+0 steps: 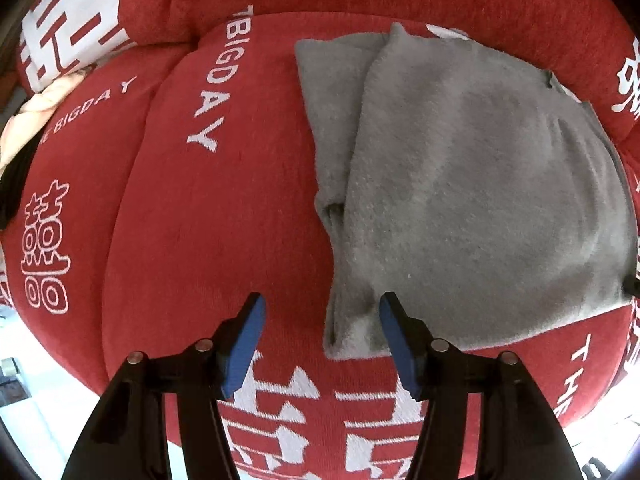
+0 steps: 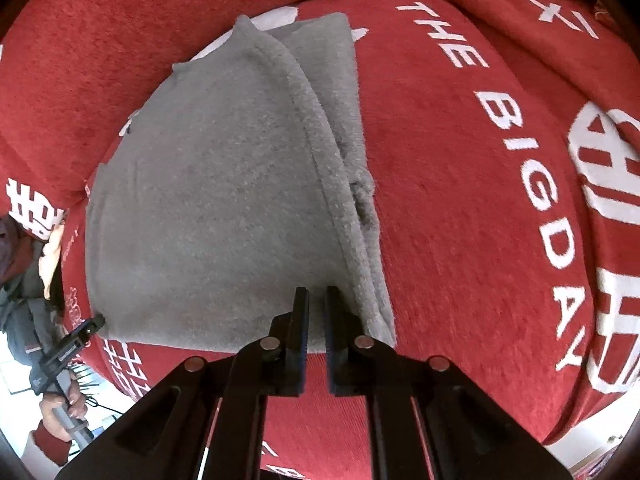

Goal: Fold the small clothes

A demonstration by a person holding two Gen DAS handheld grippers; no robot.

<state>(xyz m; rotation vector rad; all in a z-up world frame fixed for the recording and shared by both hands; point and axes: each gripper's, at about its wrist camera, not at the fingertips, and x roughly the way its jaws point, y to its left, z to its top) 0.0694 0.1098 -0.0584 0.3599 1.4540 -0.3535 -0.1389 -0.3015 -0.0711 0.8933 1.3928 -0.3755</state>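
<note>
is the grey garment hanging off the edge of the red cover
No, the folded grey garment lies wholly on the red cover, red showing round it.

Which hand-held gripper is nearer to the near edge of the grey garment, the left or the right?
Both are close, neither clearly nearer. The left hand-held gripper stands open astride the grey garment's near corner. The right hand-held gripper is shut over its near edge.

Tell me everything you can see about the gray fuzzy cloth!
The gray cloth looks soft and fuzzy, like fleece or knit. It lies flat, already folded over itself, so a narrower under layer peeks out along one long side. One edge has a rolled hem. It rests on a red cover with white letters and signs. The left gripper stands open over its near corner, not pinching it. The right gripper is shut near an edge, with no cloth clearly between its fingers.
</note>
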